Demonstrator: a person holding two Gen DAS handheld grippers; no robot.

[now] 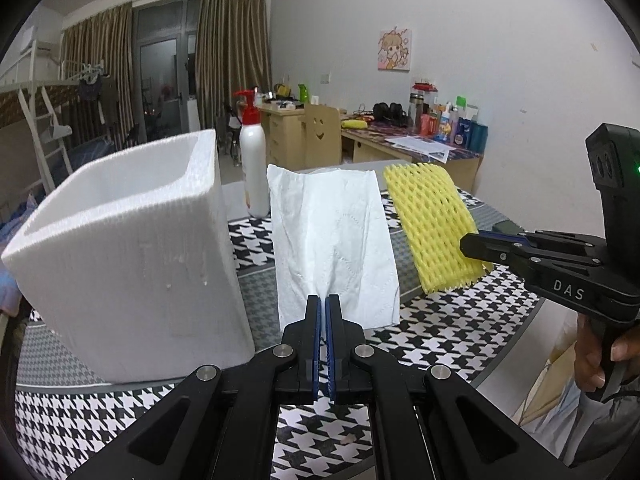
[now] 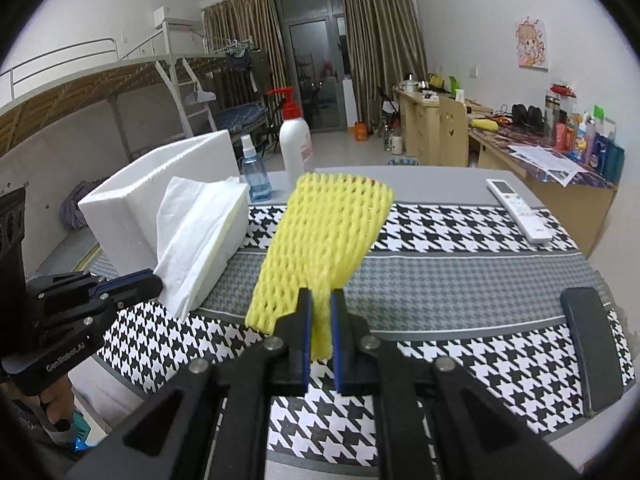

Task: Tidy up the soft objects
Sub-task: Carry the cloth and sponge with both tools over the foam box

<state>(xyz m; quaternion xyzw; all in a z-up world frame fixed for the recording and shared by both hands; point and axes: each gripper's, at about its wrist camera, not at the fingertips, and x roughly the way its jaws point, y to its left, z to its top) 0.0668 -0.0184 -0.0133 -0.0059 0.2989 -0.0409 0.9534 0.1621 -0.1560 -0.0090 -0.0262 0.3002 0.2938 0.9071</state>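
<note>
My left gripper (image 1: 323, 300) is shut on a white paper tissue (image 1: 332, 240) and holds it up above the table, just right of a white foam box (image 1: 128, 248). My right gripper (image 2: 321, 294) is shut on a yellow foam net sleeve (image 2: 320, 232) and holds it up over the houndstooth tablecloth (image 2: 460, 280). In the left wrist view the right gripper (image 1: 470, 248) clamps the sleeve (image 1: 436, 228) to the right of the tissue. In the right wrist view the left gripper (image 2: 154, 280) holds the tissue (image 2: 200, 236) in front of the foam box (image 2: 160, 188).
A white pump bottle with a red top (image 1: 254, 160) and a blue spray bottle (image 2: 256, 176) stand behind the box. A white remote (image 2: 518, 210) lies at the table's far right. A dark flat object (image 2: 592, 352) lies at the right edge. Desks and a bunk bed stand beyond.
</note>
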